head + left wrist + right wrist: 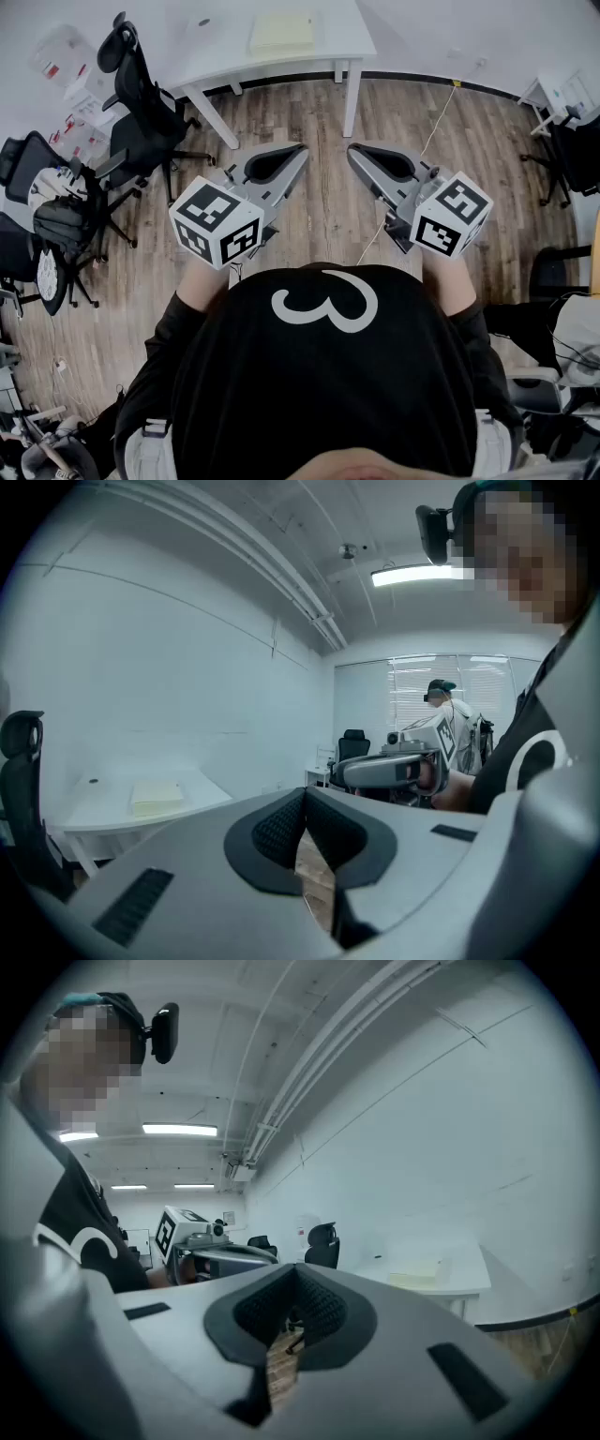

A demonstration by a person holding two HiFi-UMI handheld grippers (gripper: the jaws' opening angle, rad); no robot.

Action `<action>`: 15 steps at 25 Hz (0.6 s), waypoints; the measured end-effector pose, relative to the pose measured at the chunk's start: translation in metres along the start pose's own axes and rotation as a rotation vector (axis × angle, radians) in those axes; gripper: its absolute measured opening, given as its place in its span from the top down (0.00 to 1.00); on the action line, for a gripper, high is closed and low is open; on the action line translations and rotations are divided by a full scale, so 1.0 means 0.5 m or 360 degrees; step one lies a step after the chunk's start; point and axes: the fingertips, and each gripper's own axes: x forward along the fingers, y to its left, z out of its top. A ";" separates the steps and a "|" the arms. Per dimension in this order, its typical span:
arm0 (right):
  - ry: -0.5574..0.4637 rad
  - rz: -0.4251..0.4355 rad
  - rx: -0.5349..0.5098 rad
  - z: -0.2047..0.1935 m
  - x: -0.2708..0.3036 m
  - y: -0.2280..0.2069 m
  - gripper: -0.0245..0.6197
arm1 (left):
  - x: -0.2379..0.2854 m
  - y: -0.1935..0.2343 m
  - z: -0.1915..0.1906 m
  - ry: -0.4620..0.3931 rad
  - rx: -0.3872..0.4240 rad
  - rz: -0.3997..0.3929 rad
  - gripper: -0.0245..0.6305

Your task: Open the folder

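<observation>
A pale yellow folder [281,31] lies closed and flat on the white table [352,37] at the far side of the room; it also shows as the folder [157,795] in the left gripper view and the folder [415,1276] in the right gripper view. Both grippers are held side by side in front of the person's chest, over the wooden floor, well short of the table. The left gripper [302,148] is shut with nothing in it, its tips [304,791] meeting. My right gripper [352,148] is likewise shut and empty [296,1269].
Black office chairs [141,103] stand to the left of the table, with bags and clutter along the left wall. A yellow cable [436,127] runs across the floor on the right. Another desk [562,94] stands at far right. A second person [441,700] stands at the back.
</observation>
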 end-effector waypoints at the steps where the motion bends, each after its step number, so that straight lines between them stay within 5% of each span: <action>1: 0.0007 -0.0003 -0.0011 -0.004 0.000 -0.003 0.93 | 0.003 -0.001 -0.002 0.0003 0.0002 0.0001 0.94; 15: 0.0029 -0.0013 0.0069 -0.050 0.000 -0.032 0.93 | 0.018 -0.003 -0.038 0.0047 -0.0044 0.0009 0.94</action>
